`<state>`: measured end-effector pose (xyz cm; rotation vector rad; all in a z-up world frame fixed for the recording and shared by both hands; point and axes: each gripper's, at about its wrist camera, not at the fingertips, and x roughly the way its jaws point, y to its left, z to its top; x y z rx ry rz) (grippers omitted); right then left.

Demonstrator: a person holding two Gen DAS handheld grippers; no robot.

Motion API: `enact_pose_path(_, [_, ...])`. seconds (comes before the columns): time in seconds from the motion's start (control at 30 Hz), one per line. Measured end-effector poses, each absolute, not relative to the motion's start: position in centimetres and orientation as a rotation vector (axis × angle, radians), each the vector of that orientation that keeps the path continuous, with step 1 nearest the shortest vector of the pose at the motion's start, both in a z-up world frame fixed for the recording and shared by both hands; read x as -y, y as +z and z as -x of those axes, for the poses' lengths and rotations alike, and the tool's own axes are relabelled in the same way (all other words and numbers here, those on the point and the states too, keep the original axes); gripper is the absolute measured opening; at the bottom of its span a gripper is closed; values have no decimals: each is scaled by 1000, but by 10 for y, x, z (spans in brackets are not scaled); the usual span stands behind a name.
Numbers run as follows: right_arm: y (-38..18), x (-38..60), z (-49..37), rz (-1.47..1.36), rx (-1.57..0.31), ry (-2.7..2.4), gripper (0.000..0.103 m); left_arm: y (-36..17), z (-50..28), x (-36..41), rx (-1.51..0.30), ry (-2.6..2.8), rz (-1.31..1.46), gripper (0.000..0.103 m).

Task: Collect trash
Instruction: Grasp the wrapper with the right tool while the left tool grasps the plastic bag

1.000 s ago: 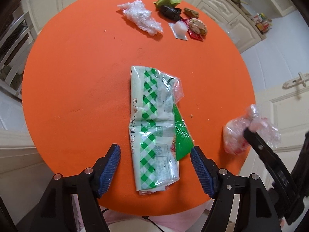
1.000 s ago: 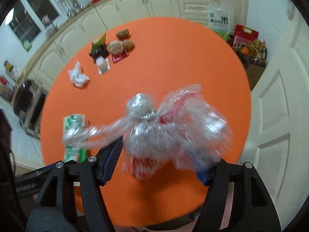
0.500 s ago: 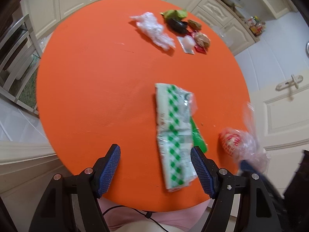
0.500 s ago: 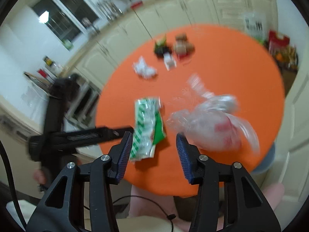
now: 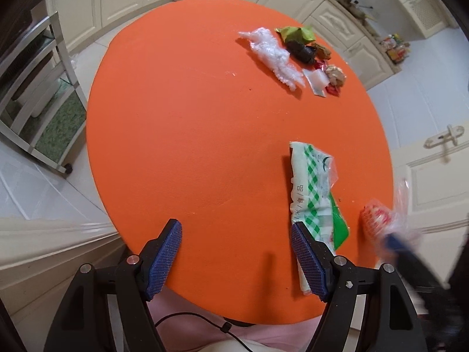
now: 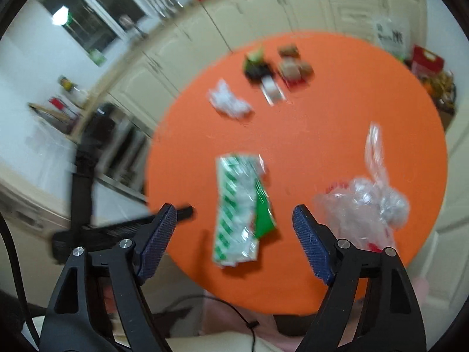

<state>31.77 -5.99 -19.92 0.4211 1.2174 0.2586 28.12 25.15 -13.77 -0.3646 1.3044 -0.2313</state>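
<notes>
A round orange table [image 5: 190, 135] holds trash. A flat green-and-white checked wrapper [image 5: 313, 193] lies near the front right; it also shows in the right wrist view [image 6: 237, 205]. A clear plastic bag with red print [image 6: 366, 205] lies on the table at the right edge, also in the left wrist view [image 5: 378, 220]. My right gripper [image 6: 234, 234] is open and empty above the wrapper, the bag just right of it. My left gripper [image 5: 236, 256] is open and empty above the table's front edge, left of the wrapper.
At the far side lie a crumpled clear plastic [image 5: 272, 52], a green wrapper [image 5: 296, 33], a dark lump [image 5: 300, 51], a small white packet [image 5: 316, 80] and brown scraps [image 5: 335, 74]. A metal rack [image 5: 38, 94] stands left; cream cabinets behind; a door [image 5: 439, 161] right.
The right gripper opened and let go of the clear bag, which now lies on the table's right edge. Both grippers pulled back and up; the left view shifted left.
</notes>
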Motion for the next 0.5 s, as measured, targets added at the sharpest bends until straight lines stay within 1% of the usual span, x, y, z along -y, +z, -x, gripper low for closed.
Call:
enact_pose_path(0.1, [-229,57,-319,-480,-1284,230,60,-139,-281,-259,-1302,-245,379,73])
enact_pose_path(0.23, [-243,51,-318,-512,-1269,231,58,-139,-282,-259,-1305,-258,369,74])
enact_pose_path(0.33, [-244,44,-322,-531,-1232,245,53,-139,-282,-259,-1308,-272,371,75])
enact_pose_path(0.37, [-247,41,-326,-537,-1236,256,45,-140,-283,-258,-1307,-276,377,77])
enact_pose_path(0.43, [-248,39,-328,-540,-1217,252,33,-140,-283,-260,-1307,-290,393,79])
enact_pose_path(0.5, [-251,33,-330,-555,-1206,282,25,-141,-284,-260,-1303,-298,404,80])
